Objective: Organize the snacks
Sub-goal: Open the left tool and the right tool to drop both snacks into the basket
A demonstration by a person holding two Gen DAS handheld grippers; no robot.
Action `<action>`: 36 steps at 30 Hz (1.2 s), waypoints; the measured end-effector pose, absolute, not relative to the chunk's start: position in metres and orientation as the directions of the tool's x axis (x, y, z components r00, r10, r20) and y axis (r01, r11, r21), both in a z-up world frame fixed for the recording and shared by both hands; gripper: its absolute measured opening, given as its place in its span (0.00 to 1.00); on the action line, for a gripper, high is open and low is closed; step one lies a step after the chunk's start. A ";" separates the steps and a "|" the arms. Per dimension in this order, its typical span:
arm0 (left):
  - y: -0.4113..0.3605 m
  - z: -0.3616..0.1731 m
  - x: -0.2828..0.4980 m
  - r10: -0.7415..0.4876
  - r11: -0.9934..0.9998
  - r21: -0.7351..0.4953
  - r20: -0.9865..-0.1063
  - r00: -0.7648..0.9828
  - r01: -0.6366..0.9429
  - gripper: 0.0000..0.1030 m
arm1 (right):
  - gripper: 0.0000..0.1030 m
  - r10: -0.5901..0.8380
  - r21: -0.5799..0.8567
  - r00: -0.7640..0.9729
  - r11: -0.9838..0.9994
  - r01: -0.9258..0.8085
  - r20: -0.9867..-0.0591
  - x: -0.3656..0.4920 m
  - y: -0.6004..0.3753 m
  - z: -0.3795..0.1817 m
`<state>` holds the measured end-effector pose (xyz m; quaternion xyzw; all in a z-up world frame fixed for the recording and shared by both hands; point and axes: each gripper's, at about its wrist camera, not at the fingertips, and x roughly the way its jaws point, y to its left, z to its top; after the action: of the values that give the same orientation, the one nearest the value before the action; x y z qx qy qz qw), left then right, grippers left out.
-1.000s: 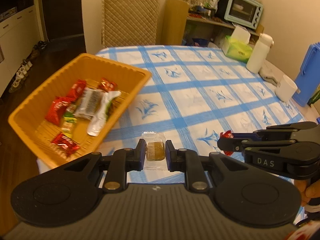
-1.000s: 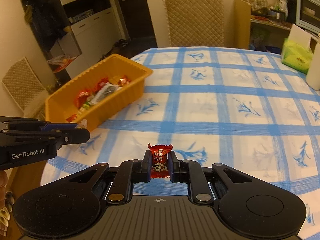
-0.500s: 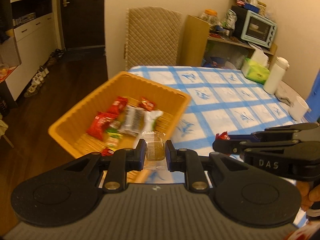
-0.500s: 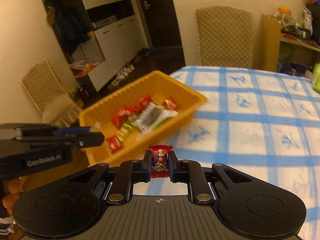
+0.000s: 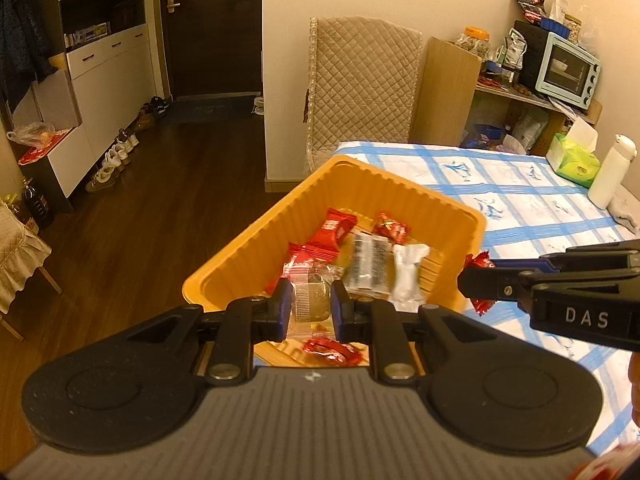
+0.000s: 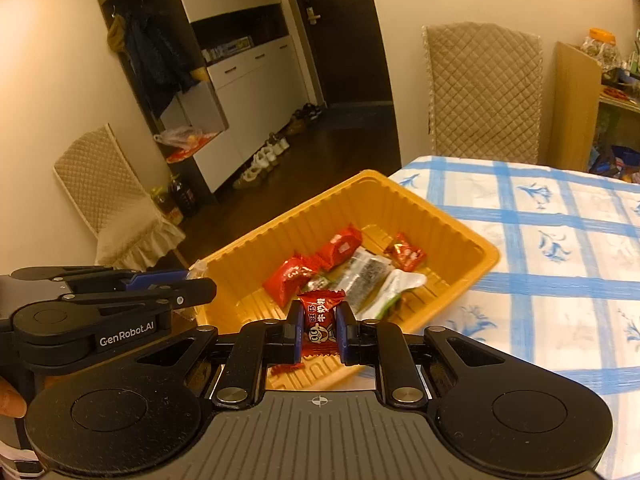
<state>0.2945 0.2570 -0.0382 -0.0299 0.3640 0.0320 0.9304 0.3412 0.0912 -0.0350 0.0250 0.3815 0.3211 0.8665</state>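
An orange ribbed tray sits at the near left corner of the table and holds several wrapped snacks, red, clear and white. My left gripper is shut on a clear-wrapped brown snack, held over the tray's near end. In the right wrist view this left gripper shows at the tray's left rim. My right gripper is shut on a red wrapped candy, above the tray's near wall. The left wrist view shows that right gripper with the red candy beside the tray's right wall.
The table has a blue-checked white cloth. At its far right stand a green tissue box and a white bottle. A quilted chair stands behind the tray; a second chair is on the left over dark floor.
Both grippers have swung left from the open tablecloth to the orange tray, each still shut on its snack. The tray now fills the middle of both views.
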 end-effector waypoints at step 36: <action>0.296 -0.078 0.329 -0.007 0.993 -0.081 -0.751 0.660 -0.081 0.31 | 0.17 0.523 0.288 0.443 0.820 -0.494 -0.728 0.372 0.132 -0.075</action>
<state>0.3293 0.2958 -0.0784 -0.0536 0.4118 0.0202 0.9095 0.3721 0.1320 -0.0752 0.0166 0.4345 0.2994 0.8493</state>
